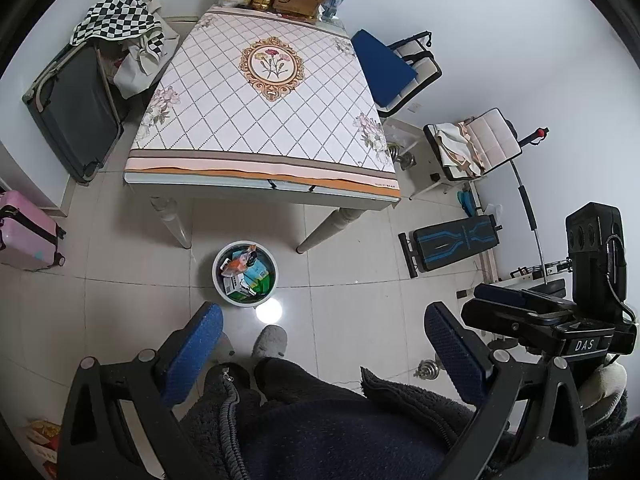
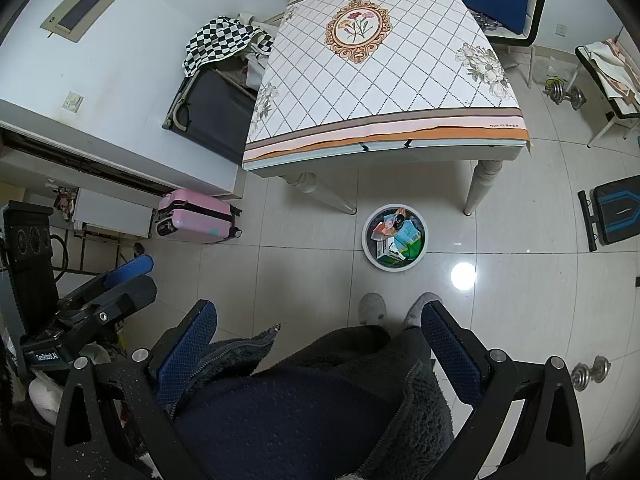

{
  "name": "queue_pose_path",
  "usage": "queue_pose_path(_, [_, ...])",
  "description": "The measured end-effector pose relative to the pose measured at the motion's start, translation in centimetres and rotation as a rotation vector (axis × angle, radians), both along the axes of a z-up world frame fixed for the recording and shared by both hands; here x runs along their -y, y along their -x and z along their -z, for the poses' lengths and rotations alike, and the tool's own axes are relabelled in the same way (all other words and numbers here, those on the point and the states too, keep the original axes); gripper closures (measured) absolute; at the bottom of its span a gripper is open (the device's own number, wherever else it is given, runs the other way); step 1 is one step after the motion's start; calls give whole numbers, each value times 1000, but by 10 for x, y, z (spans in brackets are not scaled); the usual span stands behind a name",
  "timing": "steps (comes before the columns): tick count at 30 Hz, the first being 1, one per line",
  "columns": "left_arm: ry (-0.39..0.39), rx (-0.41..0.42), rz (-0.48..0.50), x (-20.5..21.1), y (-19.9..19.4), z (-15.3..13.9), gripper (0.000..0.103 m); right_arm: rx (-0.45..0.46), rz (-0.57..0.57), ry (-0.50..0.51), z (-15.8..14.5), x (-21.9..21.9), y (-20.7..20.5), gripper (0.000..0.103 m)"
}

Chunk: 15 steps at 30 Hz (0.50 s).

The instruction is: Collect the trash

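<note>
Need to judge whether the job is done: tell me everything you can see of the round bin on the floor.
The round white bin with a dark inside stands upright on the pale tiled floor, just in front of the table, between its two near legs. It has no lid and holds crumpled packaging: orange, white and green wrappers and small cartons. Nothing else touches it.

Both wrist views high, downward, sharing table (image 1: 260, 120) and bin (image 2: 394, 266).

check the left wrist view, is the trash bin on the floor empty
No, the trash bin holds several cartons and wrappers piled inside it.
</note>
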<state>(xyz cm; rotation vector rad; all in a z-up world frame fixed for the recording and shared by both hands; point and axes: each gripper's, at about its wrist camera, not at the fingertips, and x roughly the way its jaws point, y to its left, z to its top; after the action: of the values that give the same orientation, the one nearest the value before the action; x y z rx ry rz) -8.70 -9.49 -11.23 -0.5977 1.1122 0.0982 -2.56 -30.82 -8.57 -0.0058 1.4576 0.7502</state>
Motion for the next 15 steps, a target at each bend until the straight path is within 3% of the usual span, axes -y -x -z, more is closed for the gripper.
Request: queue_pose_path(15, [-5, 1, -9, 0, 3, -2, 0, 1, -20, -8, -1, 0, 4, 0])
